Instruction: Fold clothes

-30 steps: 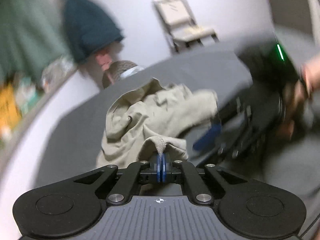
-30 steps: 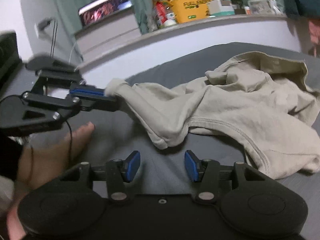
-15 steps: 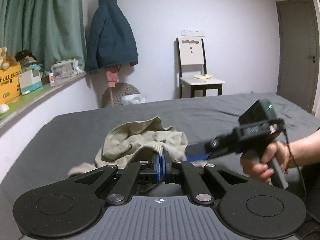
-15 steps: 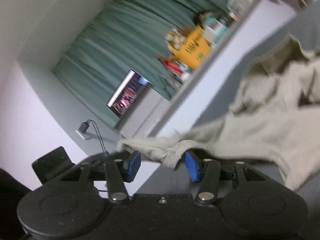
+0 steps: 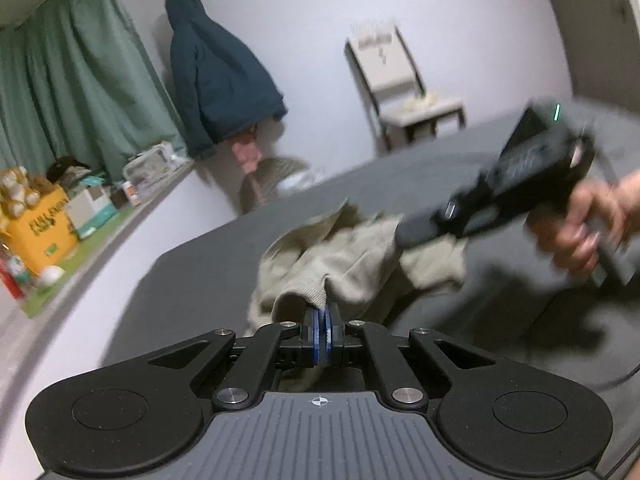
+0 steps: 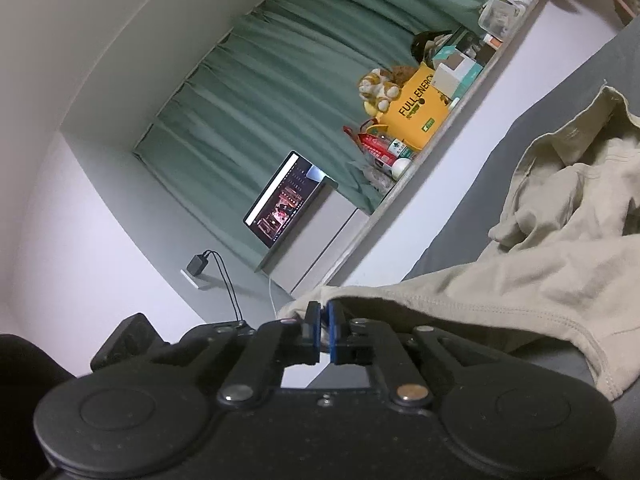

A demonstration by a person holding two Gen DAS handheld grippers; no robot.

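Note:
A beige sweatshirt (image 5: pixel 352 264) lies crumpled on the grey bed (image 5: pixel 208 276). My left gripper (image 5: pixel 324 322) is shut on a ribbed cuff of it, which stands just above the blue pads. In the left wrist view a hand holds my right gripper (image 5: pixel 500 196), blurred, above the right side of the sweatshirt. In the right wrist view the right gripper (image 6: pixel 324 326) is shut on a stitched edge of the sweatshirt (image 6: pixel 532 276), and the cloth stretches away to the right. Its far folds rest on the bed (image 6: pixel 472 216).
A white ledge (image 6: pixel 404 200) runs along the bed with a yellow box (image 6: pixel 416 112), plush toys and small boxes under a green curtain (image 6: pixel 280 92). A lit screen (image 6: pixel 282 200) stands by it. A dark jacket (image 5: pixel 216 80) hangs on the wall, near a chair (image 5: pixel 404 92).
The right gripper's jaws, open around the sweatshirt's edge half a second ago, have shut on it. The left gripper has kept its hold on the cuff; both views have tilted.

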